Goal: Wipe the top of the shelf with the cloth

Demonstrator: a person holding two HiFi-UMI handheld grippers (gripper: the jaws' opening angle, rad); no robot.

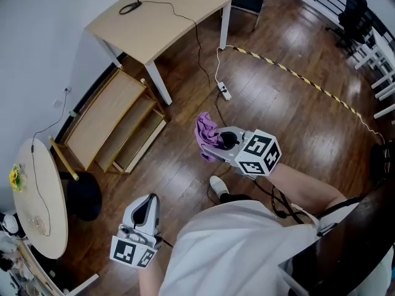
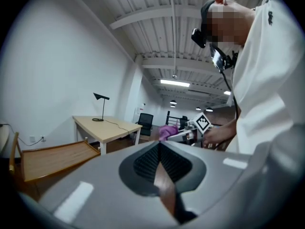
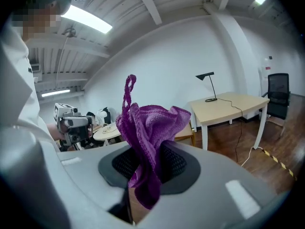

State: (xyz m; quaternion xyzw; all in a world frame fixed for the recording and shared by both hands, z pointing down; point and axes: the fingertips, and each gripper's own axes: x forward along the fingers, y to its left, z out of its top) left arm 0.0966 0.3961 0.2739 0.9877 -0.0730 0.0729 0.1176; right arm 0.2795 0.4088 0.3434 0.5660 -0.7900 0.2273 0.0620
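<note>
The low wooden shelf [image 1: 106, 117] stands against the wall at the left, its top board bare. A purple cloth [image 1: 207, 137] hangs bunched from my right gripper [image 1: 218, 142], which is shut on it above the floor, well right of the shelf. In the right gripper view the cloth [image 3: 147, 125] sticks up between the jaws and hides most of the shelf [image 3: 185, 134]. My left gripper [image 1: 147, 200] is held low near the person's body, jaws closed on nothing. The left gripper view shows the shelf [image 2: 52, 157] at the left and the cloth [image 2: 167, 130] far off.
A light wooden desk [image 1: 162, 12] with a black lamp stands beyond the shelf. A round white table [image 1: 38, 197] is at the lower left. A power strip [image 1: 225, 92] and cables lie on the dark wood floor. The person's shoe [image 1: 218, 185] is below the cloth.
</note>
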